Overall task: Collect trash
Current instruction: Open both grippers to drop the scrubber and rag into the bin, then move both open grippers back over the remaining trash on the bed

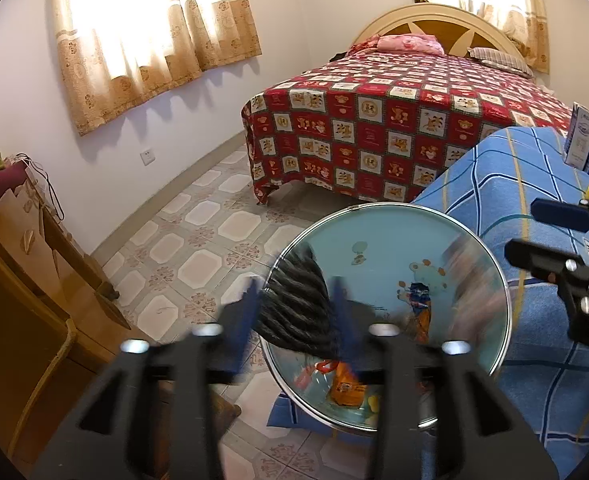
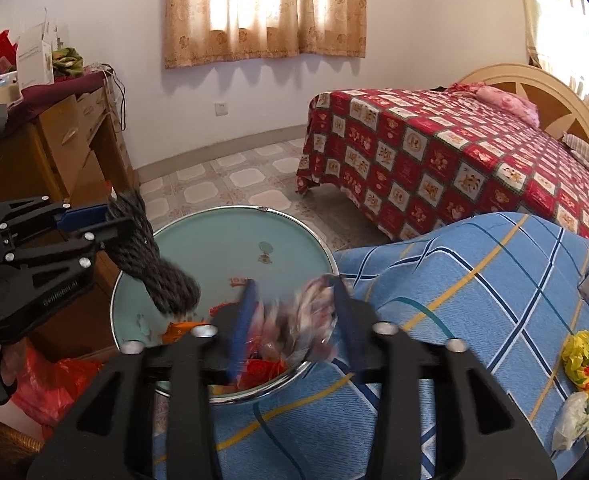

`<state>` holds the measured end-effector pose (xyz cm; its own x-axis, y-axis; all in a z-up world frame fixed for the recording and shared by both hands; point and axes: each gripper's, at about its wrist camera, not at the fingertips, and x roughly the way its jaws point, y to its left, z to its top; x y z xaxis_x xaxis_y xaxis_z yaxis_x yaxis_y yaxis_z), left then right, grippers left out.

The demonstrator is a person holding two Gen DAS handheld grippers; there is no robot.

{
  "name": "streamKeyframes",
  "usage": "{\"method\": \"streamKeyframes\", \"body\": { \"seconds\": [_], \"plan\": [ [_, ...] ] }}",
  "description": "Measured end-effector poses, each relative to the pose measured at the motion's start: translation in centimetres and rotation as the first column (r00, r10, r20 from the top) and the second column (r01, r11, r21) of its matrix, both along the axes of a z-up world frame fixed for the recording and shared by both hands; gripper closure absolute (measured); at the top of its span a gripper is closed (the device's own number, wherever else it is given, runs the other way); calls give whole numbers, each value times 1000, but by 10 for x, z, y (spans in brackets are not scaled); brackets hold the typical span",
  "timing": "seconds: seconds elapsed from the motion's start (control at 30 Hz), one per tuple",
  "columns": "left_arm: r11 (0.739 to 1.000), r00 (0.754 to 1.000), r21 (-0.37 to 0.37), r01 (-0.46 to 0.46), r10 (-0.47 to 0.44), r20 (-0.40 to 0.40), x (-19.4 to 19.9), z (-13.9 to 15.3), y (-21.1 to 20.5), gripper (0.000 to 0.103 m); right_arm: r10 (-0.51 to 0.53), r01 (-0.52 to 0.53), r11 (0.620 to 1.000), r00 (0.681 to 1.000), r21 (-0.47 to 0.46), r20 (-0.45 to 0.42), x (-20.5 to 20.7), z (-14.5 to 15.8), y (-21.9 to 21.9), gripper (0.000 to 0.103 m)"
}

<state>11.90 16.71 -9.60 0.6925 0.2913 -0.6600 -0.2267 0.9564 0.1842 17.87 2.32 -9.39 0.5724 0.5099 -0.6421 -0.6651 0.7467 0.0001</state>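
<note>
Jaws on your left gripper [image 1: 294, 304] stand spread, with a bundle of dark grey twisted rope [image 1: 294, 304] hanging between the blue pads; from the right wrist view the rope [image 2: 150, 256] droops free below the fingers toward the bin, and whether a pad touches it you cannot tell. Your right gripper [image 2: 294, 312] is likewise spread, and a crumpled, blurred white-and-pink wrapper [image 2: 310, 312] sits in the gap between its fingers, apparently loose.

Both grippers hang over the round pale-blue metal trash bin with a chrome rim [image 1: 502, 280]. Your left one is over the bin's left side, your right one over its near right rim, beside the blue plaid cloth-covered table [image 2: 474, 280]. Inside the bin lie orange and red wrappers [image 1: 346, 388]. The bin's right edge touches the table's draped cloth; its left edge stands near the wooden dresser [image 1: 34, 280].

On the table's right edge a crumpled yellow wrapper [image 2: 580, 356] and a crumpled white tissue [image 2: 574, 420] lie just beside each other. A blue-and-white carton [image 1: 580, 136] stands upright at the table's far corner.

Beyond the bin, patterned floor tiles [image 1: 198, 240] lie open up to the wall and the bed with the red bear-print quilt [image 1: 374, 140]. A red plastic bag [image 2: 50, 384] sits on the floor near the dresser.
</note>
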Motion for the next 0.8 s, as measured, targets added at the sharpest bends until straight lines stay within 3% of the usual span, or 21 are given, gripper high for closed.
{"method": "streamKeyframes", "body": {
  "seconds": [0.07,0.17,0.27,0.33,0.8],
  "plan": [
    [1000,1000,6,6,-6,4,0,0,-2,43,-4,4,1000,1000,6,1,0,0,-1,39],
    [1000,1000,7,5,-5,1,1,-2,-4,28,-15,15,1000,1000,7,7,0,1,-4,33],
    [1000,1000,12,9,-8,-3,0,-3,-5,24,-31,31,999,999,15,15,-2,1,-11,22],
    [1000,1000,15,-2,2,1,0,-3,-6,13,-41,41,999,999,11,17,-4,0,-15,19],
    [1000,1000,26,-10,10,-11,-1,-8,-9,6,-84,85,996,996,-27,38,-12,-6,-29,11]
  ]
}}
